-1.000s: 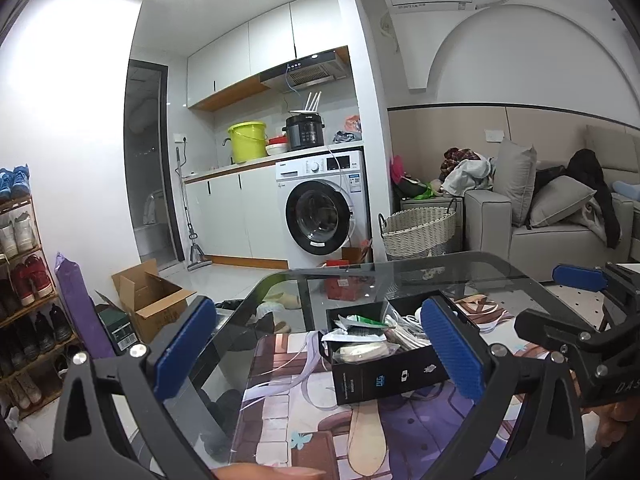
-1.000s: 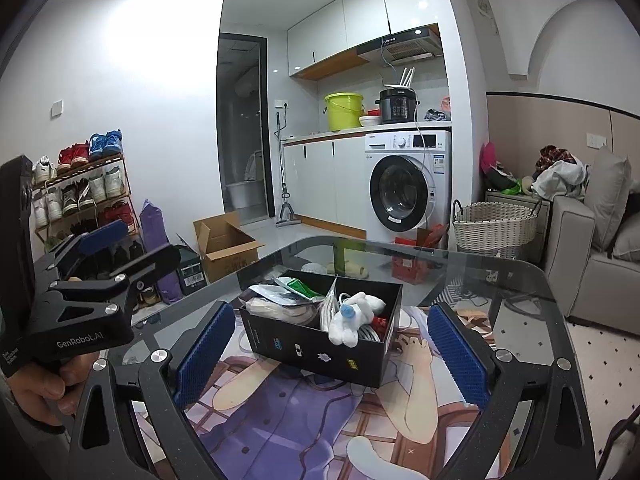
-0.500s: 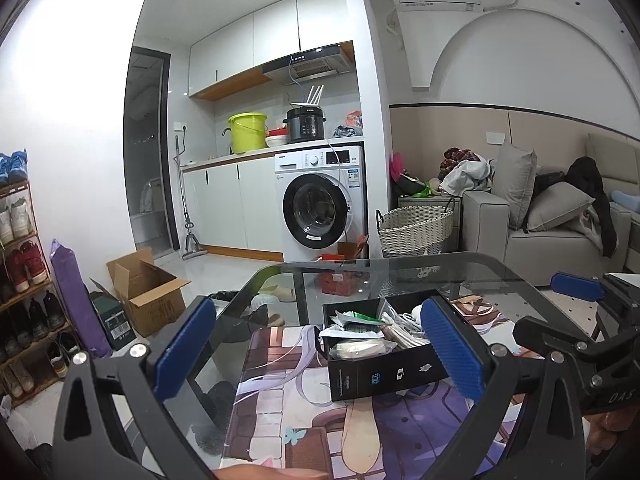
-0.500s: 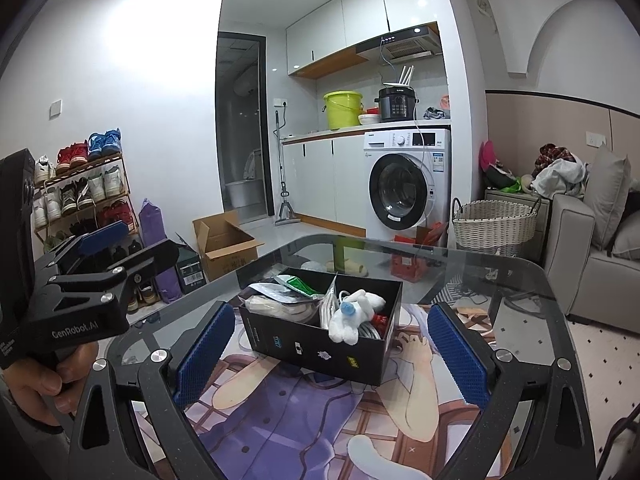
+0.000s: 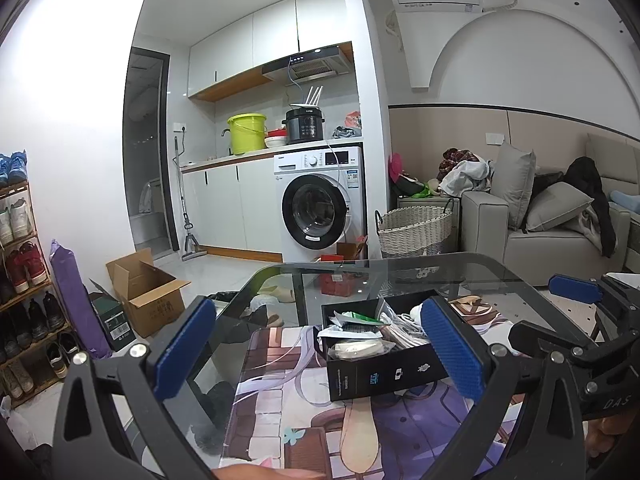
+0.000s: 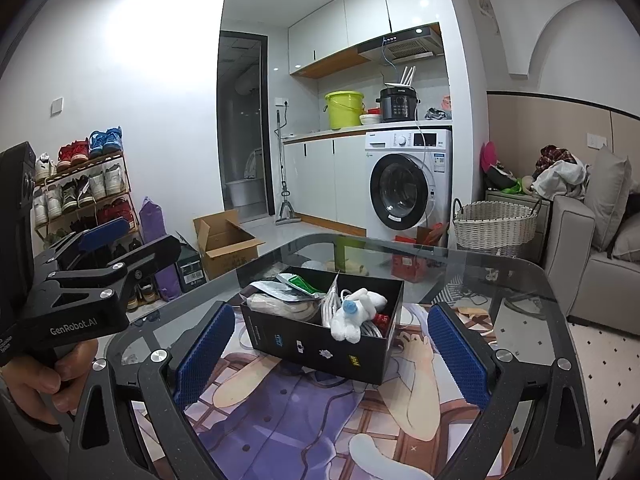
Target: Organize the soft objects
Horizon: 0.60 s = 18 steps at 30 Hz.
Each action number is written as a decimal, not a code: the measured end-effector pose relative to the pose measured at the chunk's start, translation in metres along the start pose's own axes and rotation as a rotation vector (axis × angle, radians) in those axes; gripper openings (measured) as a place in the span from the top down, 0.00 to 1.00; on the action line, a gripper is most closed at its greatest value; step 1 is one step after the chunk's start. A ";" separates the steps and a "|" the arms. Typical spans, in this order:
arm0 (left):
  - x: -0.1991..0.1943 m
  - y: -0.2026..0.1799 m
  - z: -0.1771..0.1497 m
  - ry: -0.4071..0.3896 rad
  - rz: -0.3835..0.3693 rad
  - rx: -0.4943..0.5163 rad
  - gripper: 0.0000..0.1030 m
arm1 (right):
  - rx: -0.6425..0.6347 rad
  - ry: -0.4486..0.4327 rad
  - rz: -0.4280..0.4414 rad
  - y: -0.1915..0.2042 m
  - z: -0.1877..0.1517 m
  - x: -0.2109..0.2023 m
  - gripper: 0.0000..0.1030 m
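Observation:
A black open box [image 6: 320, 344] [image 5: 384, 372] stands on a printed mat on the glass table. A white plush toy [image 6: 356, 312] with a blue spot lies in its right half, beside white cables, a red item and packets [image 5: 352, 326]. My right gripper [image 6: 332, 356] is open, held above the mat just in front of the box with nothing between its blue pads. My left gripper [image 5: 316, 356] is open too, to the left of the box and empty. Each gripper shows at the edge of the other's view, held by a hand [image 6: 36, 380].
The glass table [image 6: 480, 276] has rounded edges, with a printed mat [image 6: 320, 432] on top. On the floor to the left are a cardboard box [image 5: 144, 292], a purple bag and a shoe rack [image 6: 80, 184]. A wicker basket [image 5: 414, 228], washing machine and grey sofa [image 5: 540, 224] stand beyond.
The left wrist view has tilted up and shifted slightly, so the box sits a little lower and nearer. The right gripper has barely moved. Both stay open.

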<state>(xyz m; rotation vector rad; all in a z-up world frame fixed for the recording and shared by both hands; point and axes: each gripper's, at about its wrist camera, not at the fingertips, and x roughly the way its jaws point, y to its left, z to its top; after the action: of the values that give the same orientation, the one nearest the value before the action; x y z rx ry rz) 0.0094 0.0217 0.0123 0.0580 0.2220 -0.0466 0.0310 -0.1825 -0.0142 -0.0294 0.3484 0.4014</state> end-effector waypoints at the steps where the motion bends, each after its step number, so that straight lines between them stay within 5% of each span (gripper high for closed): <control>1: 0.000 0.000 0.000 0.000 0.000 -0.001 0.00 | 0.001 -0.001 0.000 0.000 0.000 0.000 0.04; 18: -0.004 -0.006 0.000 -0.009 -0.011 0.000 0.00 | -0.004 0.004 0.008 0.004 0.000 0.001 0.04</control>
<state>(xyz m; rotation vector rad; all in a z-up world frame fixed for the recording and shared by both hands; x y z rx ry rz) 0.0052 0.0161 0.0126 0.0565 0.2132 -0.0574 0.0305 -0.1788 -0.0144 -0.0329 0.3518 0.4100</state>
